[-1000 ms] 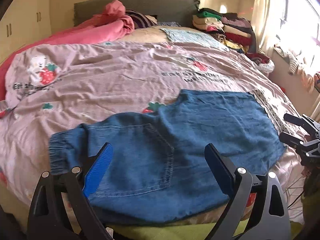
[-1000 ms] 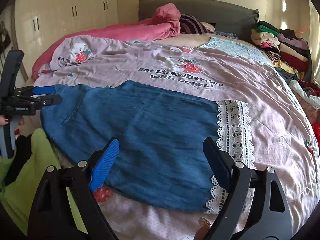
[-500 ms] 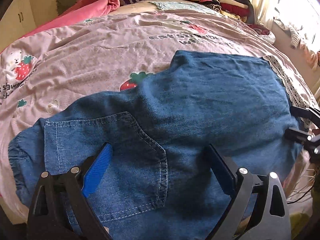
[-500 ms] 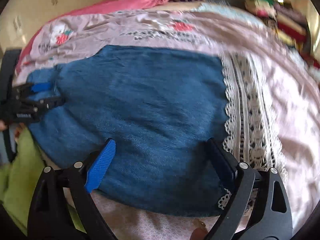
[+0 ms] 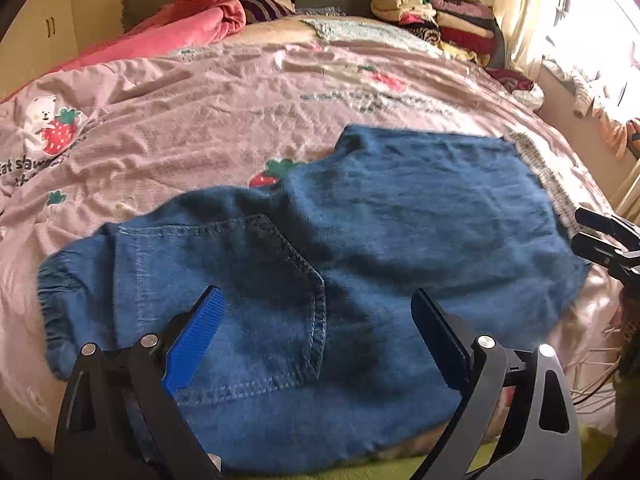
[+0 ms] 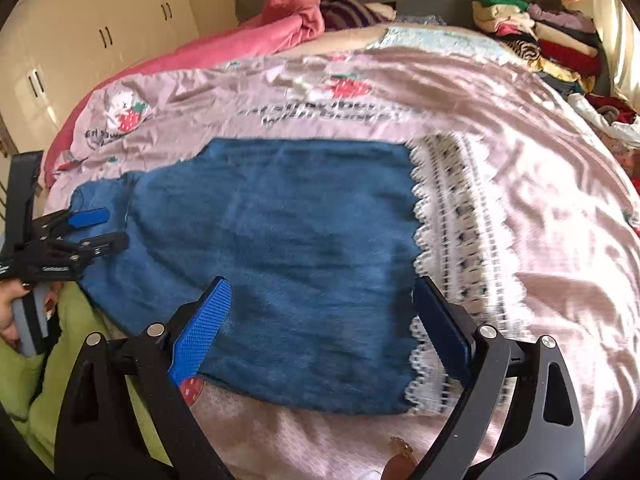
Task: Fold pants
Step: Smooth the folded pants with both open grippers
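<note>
Blue denim pants (image 5: 400,220) lie folded flat across the near part of the bed, back pocket (image 5: 248,280) up and the gathered waistband (image 5: 52,280) at the left. My left gripper (image 5: 316,294) hovers open over the pocket end, nothing between its fingers. It also shows from the side at the left of the right wrist view, left gripper (image 6: 114,227), held by a hand (image 6: 12,312). My right gripper (image 6: 322,282) stands open over the leg end of the pants (image 6: 300,220), its pads clear of the cloth. In the left wrist view the right gripper (image 5: 578,227) sits at the far right.
A pink strawberry-print quilt (image 5: 200,120) covers the bed, with a white lace strip (image 6: 452,240) beside the pants' right edge. A pink blanket (image 5: 192,20) and stacked folded clothes (image 5: 440,16) lie by the headboard. Green cloth (image 6: 24,380) is at the near edge, cupboards (image 6: 100,40) stand at left.
Both grippers have come in lower and closer over the pants, which now fill more of each view. The pants lie where they were. Both grippers stay open.
</note>
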The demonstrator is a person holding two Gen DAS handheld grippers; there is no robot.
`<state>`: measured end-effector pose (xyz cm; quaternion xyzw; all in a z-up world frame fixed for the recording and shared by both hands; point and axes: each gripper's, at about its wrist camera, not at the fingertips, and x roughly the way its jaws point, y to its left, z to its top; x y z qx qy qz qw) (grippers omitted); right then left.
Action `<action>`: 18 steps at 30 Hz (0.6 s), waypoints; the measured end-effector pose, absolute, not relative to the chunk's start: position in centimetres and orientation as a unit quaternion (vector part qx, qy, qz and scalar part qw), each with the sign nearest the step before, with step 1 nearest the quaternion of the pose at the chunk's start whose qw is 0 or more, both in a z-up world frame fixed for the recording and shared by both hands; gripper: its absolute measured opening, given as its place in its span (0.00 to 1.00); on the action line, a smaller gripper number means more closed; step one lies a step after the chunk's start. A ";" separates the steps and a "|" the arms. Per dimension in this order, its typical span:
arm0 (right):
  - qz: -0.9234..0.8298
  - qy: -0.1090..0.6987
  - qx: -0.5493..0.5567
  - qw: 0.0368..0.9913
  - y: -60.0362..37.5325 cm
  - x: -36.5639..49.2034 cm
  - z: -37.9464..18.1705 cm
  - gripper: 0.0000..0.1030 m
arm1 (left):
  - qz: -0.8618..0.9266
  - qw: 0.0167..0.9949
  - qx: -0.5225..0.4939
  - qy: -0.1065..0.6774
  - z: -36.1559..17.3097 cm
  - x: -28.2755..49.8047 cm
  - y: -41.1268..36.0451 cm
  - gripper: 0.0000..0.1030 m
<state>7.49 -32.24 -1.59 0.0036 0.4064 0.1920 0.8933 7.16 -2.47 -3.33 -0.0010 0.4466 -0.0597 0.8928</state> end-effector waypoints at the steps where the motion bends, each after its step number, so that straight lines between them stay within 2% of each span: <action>1: 0.190 0.403 0.005 0.895 -32.5 7.4 -1.3 0.85 | -0.059 0.895 -0.003 0.443 -2.9 7.0 -2.5 0.96; 7: 0.178 0.390 0.015 0.903 -34.3 6.8 -0.1 0.87 | -0.062 0.908 -0.001 0.414 0.1 6.3 -3.2 0.96; 18: 0.132 0.376 0.042 0.916 -38.9 6.2 0.8 0.88 | -0.104 0.911 0.030 0.399 2.5 7.6 -7.5 0.96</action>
